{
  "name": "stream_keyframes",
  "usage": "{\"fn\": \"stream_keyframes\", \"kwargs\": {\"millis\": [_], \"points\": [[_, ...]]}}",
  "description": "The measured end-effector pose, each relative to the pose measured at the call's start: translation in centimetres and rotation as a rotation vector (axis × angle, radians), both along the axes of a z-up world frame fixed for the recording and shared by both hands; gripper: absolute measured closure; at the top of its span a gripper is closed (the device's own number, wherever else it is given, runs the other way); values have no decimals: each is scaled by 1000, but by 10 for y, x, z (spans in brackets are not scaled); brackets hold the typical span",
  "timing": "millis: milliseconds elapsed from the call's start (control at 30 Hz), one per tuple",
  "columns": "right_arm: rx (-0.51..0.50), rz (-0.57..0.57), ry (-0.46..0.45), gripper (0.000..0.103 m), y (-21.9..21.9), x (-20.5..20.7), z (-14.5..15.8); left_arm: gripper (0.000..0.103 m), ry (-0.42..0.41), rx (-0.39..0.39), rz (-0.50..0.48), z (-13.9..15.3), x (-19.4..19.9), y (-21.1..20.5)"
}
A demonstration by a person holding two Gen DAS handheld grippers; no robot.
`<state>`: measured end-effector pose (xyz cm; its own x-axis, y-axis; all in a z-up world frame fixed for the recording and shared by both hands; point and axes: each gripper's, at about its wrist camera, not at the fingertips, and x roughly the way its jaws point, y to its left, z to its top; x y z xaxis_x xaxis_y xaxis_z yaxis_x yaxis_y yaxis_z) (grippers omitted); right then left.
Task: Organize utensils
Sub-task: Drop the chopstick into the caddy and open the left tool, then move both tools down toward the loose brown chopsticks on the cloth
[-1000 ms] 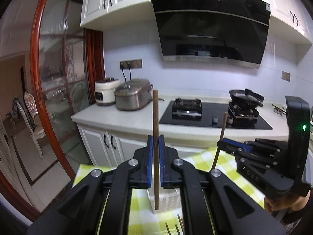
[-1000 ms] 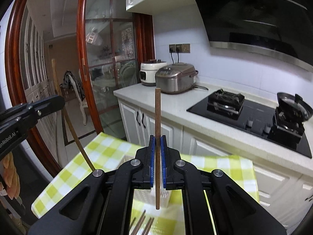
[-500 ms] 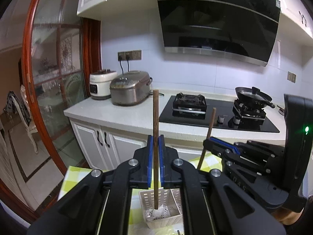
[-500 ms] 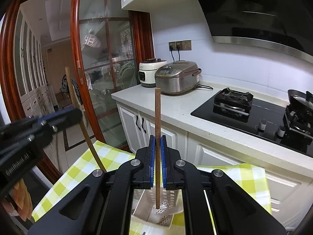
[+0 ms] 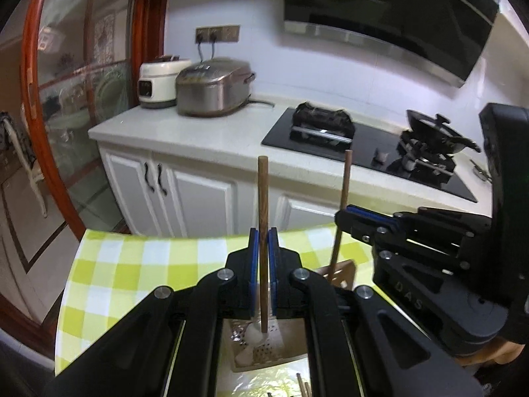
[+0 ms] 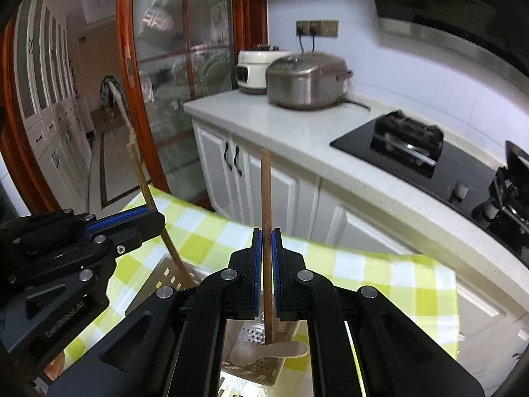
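1. Each gripper clamps one brown chopstick upright: left gripper on the left chopstick, right gripper on the right chopstick.
2. Tips hang above the white perforated holder on the checked cloth.
3. Judged: insertion pending; a pale spoon is already inside, loose sticks remain.
4. Holder mostly hidden by the gripper frames.

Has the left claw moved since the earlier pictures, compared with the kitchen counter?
Yes. The left claw, shut on a chopstick, has come down and toward the white basket; the kitchen counter now sits higher in its view.
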<state>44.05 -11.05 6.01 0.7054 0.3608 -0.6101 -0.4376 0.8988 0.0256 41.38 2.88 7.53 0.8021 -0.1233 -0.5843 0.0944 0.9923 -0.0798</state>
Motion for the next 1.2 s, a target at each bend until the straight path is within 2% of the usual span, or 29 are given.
{"fn": "stream_keyframes", "kwargs": {"millis": [67, 133, 167, 200, 233, 267, 333, 367, 433, 500, 533, 600, 700, 800, 967, 1200], "points": [[5, 1, 1, 94, 3, 2, -4, 96, 6, -1, 39, -3, 4, 8], [8, -1, 6, 88, 4, 3, -6, 88, 2, -9, 61, -5, 4, 17], [13, -3, 5, 85, 3, 2, -6, 80, -3, -11, 69, -5, 2, 20], [18, -3, 3, 76, 3, 1, -6, 73, -10, -10, 79, -4, -1, 23], [31, -6, -4, 64, 0, -1, -4, 71, -17, -8, 87, -3, -4, 26], [42, -11, -11, 60, -2, -4, -3, 70, -21, -7, 93, -3, -7, 29], [59, -19, -17, 60, -9, -9, 0, 69, -30, -6, 102, -2, -16, 35], [63, -22, -20, 60, -11, -12, 1, 65, -35, -5, 106, -1, -20, 36], [71, -31, -24, 60, -18, -19, 2, 55, -58, 1, 125, 0, -34, 40], [80, -41, -25, 60, -27, -28, 1, 39, -86, 9, 141, 3, -50, 41], [85, -44, -25, 60, -31, -33, 0, 36, -107, 16, 154, 5, -61, 42], [98, -51, -23, 60, -40, -44, -3, 22, -131, 22, 171, 6, -78, 42], [110, -66, -17, 60, -51, -61, -11, 11, -148, 16, 179, 3, -105, 44], [119, -77, -7, 60, -61, -81, -23, 6, -147, 26, 177, -6, -128, 42], [138, -91, 17, 60, -72, -117, -50, 5, -141, 60, 159, -29, -161, 35], [180, -120, 69, 60, -86, -157, -90, 5, -105, -39, 198, -66, -201, 44]]}}
